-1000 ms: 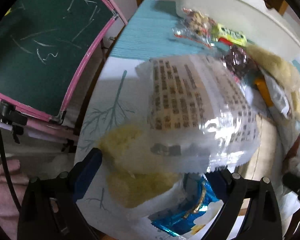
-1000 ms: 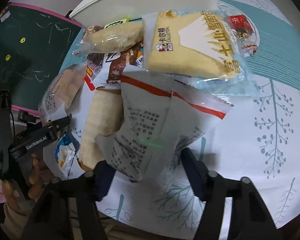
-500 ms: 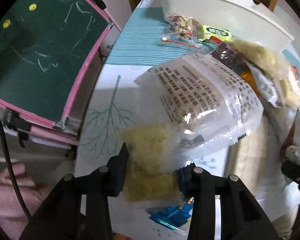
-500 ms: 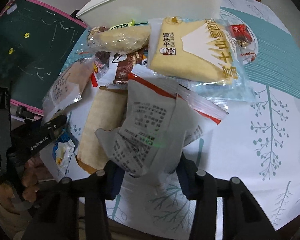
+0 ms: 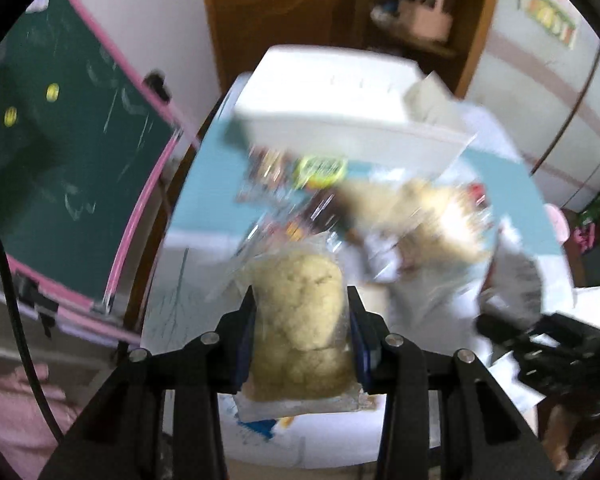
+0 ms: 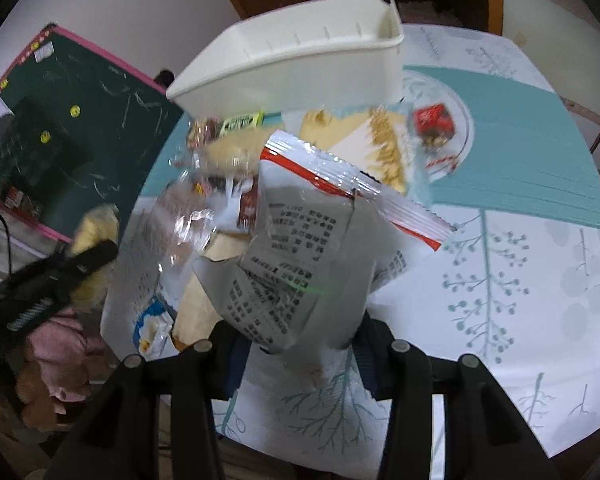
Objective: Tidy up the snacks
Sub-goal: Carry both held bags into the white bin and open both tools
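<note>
My left gripper (image 5: 300, 320) is shut on a clear packet of yellow cake (image 5: 298, 316) and holds it above the table's near edge. My right gripper (image 6: 300, 340) is shut on a white snack bag with a red strip and printed text (image 6: 312, 240), lifted off the table. A white plastic bin (image 6: 300, 64) stands at the far side; it also shows in the left wrist view (image 5: 340, 104). Several loose snacks (image 6: 364, 140) lie in a pile in front of the bin. The left gripper shows at the left of the right wrist view (image 6: 60, 276).
A green chalkboard with a pink frame (image 5: 72, 160) stands left of the table. A small red packet (image 6: 434, 120) lies on a clear round plate. A blue and white wrapper (image 6: 152, 328) lies at the table's near left edge. The patterned tablecloth (image 6: 520, 280) stretches right.
Both grippers have closed on their packets and risen from the table. The views now tilt up toward the bin and the room behind.
</note>
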The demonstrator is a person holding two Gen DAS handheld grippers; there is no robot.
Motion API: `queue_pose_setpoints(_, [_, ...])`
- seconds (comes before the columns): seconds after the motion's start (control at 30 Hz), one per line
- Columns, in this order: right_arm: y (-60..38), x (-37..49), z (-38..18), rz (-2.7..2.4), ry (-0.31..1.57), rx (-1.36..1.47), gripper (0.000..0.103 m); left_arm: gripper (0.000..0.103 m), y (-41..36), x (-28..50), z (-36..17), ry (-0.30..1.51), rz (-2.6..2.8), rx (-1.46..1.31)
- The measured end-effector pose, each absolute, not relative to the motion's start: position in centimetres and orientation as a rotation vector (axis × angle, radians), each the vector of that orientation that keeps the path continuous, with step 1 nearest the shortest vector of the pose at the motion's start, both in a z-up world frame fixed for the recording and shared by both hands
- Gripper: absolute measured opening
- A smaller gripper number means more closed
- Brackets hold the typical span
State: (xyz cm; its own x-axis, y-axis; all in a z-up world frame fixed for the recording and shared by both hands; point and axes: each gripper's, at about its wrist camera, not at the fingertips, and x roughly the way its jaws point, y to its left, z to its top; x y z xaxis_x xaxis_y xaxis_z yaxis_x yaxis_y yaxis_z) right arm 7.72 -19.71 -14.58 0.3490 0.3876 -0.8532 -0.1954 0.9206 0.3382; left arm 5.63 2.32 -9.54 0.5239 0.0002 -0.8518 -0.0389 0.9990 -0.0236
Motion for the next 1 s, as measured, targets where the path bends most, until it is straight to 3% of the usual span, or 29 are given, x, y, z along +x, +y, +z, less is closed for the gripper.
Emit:
queue_pose_setpoints(0.53, [-24.0, 10.6, -5.2, 0.361, 0.930, 0.218, 0.045, 0.038, -2.7, 10.2, 2.1, 0.777, -0.069, 0.010])
queue_pose_setpoints(1.0, [-24.9, 18.9, 0.9, 0.320, 0.844, 0.174, 0.045, 0.038, -3.1, 21.5, 3.1, 0.748, -0.060, 0.068])
